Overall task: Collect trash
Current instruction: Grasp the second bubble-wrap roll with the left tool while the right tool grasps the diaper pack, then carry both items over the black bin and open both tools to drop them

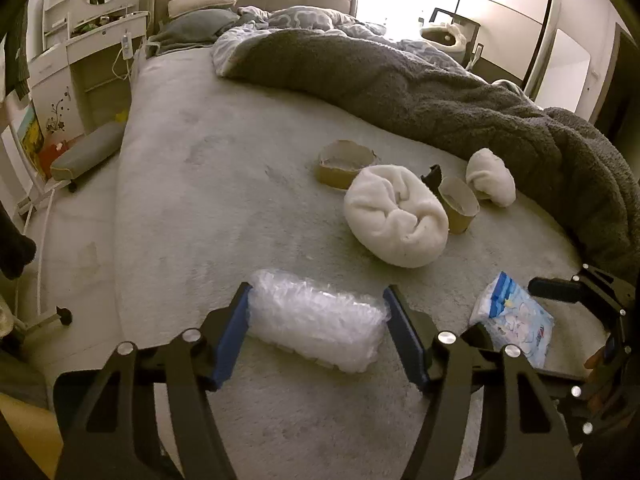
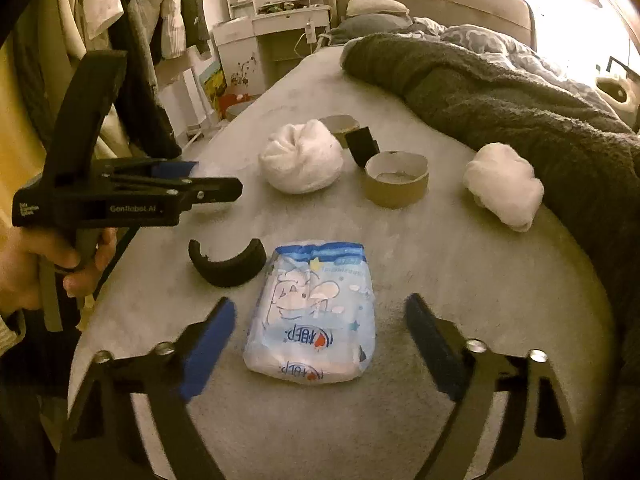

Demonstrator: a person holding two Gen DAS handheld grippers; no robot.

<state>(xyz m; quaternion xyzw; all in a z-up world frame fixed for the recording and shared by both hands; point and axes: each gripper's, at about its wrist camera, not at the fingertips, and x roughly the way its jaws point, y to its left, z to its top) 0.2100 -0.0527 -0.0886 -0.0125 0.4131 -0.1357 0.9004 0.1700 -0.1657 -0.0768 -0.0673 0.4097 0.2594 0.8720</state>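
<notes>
My left gripper (image 1: 316, 300) is open with its blue pads on either side of a clear bubble-wrap bundle (image 1: 316, 328) lying on the bed; the pads look close to its ends. My right gripper (image 2: 320, 312) is open around a blue-and-white tissue pack (image 2: 316, 312), also seen in the left wrist view (image 1: 516, 320). On the bed lie a large white crumpled wad (image 2: 302, 160), a smaller white wad (image 2: 504, 184), two cardboard tape rings (image 2: 396, 184) (image 2: 340, 125), a black curved piece (image 2: 228, 264) and a small black piece (image 2: 362, 144).
A grey fleece blanket (image 1: 440, 92) is bunched along the right side of the bed (image 1: 200, 152). A white dresser (image 1: 80, 52) and a small grey stool (image 1: 88, 152) stand left of the bed. Clothes (image 2: 132, 20) hang at the left.
</notes>
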